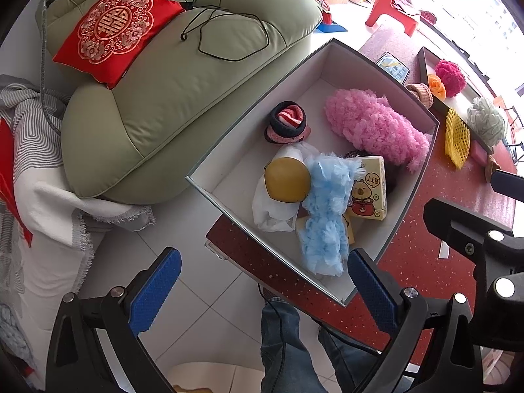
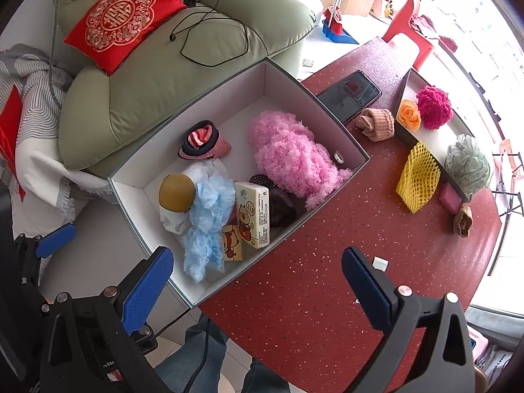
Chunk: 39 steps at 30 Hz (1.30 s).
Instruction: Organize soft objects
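Both hand-held grippers, left (image 1: 263,286) and right (image 2: 257,283), gape empty near the box (image 2: 327,111).

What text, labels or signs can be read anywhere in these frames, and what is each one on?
"囍": embroidered on the red cushion.
"上上签" (uncertain, small): speech bubble on the tissue pack in the box.
Fine print on that pack: too small to read.
"R" fragment on the left tongs body: partial, unreadable.
Phone screen: nothing legible.
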Each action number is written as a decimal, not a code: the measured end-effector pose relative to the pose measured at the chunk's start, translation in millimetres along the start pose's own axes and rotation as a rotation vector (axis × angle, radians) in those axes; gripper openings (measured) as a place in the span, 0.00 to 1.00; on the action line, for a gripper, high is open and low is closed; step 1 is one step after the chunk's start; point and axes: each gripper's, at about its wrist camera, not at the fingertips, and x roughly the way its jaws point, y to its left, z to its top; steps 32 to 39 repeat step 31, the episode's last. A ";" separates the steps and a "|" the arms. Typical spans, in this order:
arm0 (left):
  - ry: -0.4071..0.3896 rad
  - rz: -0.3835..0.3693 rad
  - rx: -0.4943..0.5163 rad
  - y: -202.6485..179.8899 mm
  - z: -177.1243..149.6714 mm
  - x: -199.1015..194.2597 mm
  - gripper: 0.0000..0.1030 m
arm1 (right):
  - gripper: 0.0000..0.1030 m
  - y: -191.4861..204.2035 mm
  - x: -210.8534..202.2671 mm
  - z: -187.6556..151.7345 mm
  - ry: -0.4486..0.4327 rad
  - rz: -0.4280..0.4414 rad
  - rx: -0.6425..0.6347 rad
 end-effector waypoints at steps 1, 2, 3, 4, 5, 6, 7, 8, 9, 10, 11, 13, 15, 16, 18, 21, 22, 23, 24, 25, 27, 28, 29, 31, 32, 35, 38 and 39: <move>0.000 0.000 -0.001 0.2 0.1 0.0 0.99 | 1.00 0.2 0.0 0.0 0.000 -0.001 0.000; 0.001 -0.001 -0.001 0.0 0.1 0.2 0.99 | 1.00 0.1 -0.1 0.1 -0.001 0.000 0.001; 0.002 -0.003 -0.001 0.0 0.0 0.3 0.99 | 1.00 0.1 0.0 0.1 -0.001 0.000 0.001; 0.002 -0.004 -0.001 -0.3 -0.3 0.3 0.99 | 1.00 0.1 0.0 0.1 0.000 0.000 0.000; 0.002 -0.004 0.000 -0.7 -0.5 0.4 0.99 | 1.00 0.2 0.0 0.1 0.000 0.000 0.000; 0.002 -0.005 0.000 -0.9 -0.7 0.3 0.99 | 1.00 0.2 0.0 0.1 -0.001 0.000 0.000; 0.003 -0.006 0.000 -1.0 -0.7 0.4 0.99 | 1.00 0.2 0.0 0.1 -0.001 0.000 0.001; 0.003 -0.007 0.000 -1.1 -0.8 0.3 0.99 | 1.00 0.2 0.1 0.0 -0.001 0.000 0.003; 0.003 -0.007 0.001 -1.0 -0.7 0.3 0.99 | 1.00 0.5 0.1 0.1 0.001 0.001 0.002; 0.003 -0.006 0.001 -1.2 -1.1 0.1 0.99 | 1.00 0.7 0.3 0.0 0.001 0.001 0.001; 0.002 -0.006 0.001 -1.3 -1.2 0.1 0.99 | 1.00 0.6 0.0 0.0 0.000 -0.001 0.000; 0.004 -0.006 0.000 -1.4 -1.3 0.1 0.99 | 1.00 0.7 0.2 0.1 0.001 0.001 0.001; 0.005 -0.008 -0.002 -1.6 -1.5 0.2 0.99 | 1.00 0.7 0.4 -0.2 0.000 0.001 0.000; 0.006 -0.008 -0.004 -1.4 -1.3 0.3 0.99 | 1.00 0.7 0.5 -0.2 0.001 0.001 0.000; 0.007 -0.009 -0.006 -0.9 -1.4 0.8 0.99 | 1.00 0.6 0.7 -0.7 0.001 0.002 -0.002; 0.009 -0.007 -0.007 -0.2 -1.9 1.7 0.99 | 1.00 0.5 0.9 -0.6 0.002 0.002 -0.001; 0.009 -0.006 -0.007 0.2 -2.1 2.0 0.99 | 1.00 0.7 0.8 -0.5 0.002 0.002 -0.002; 0.010 -0.007 -0.008 0.5 -2.3 2.6 0.99 | 1.00 0.7 0.8 -0.5 0.001 0.001 -0.002; 0.012 -0.007 -0.010 0.9 -2.4 3.1 0.99 | 1.00 0.7 0.9 -0.5 0.000 0.000 -0.002; 0.013 -0.005 -0.011 1.1 -2.5 3.5 0.99 | 1.00 0.6 1.3 -0.6 0.001 0.000 -0.001; 0.007 -0.007 -0.016 2.3 -3.1 3.7 0.99 | 1.00 0.7 1.7 -0.8 0.002 0.000 -0.003; -0.002 -0.013 -0.016 2.5 -3.2 2.7 0.99 | 1.00 0.6 2.0 -0.9 0.002 -0.001 -0.004; -0.011 -0.020 -0.013 2.7 -3.5 1.4 0.99 | 1.00 0.7 1.8 -0.7 0.002 -0.001 -0.002; -0.020 -0.019 -0.003 2.0 -3.5 -0.2 0.99 | 1.00 0.9 2.1 -0.9 0.004 0.000 -0.002; -0.020 -0.019 -0.003 2.0 -3.5 -0.2 0.99 | 1.00 0.9 2.1 -0.9 0.004 0.000 -0.002; -0.020 -0.019 -0.003 2.0 -3.5 -0.2 0.99 | 1.00 0.9 2.1 -0.9 0.004 0.000 -0.002; -0.020 -0.019 -0.003 2.0 -3.5 -0.2 0.99 | 1.00 0.9 2.1 -0.9 0.004 0.000 -0.002; -0.020 -0.019 -0.003 2.0 -3.5 -0.2 0.99 | 1.00 0.9 2.1 -0.9 0.004 0.000 -0.002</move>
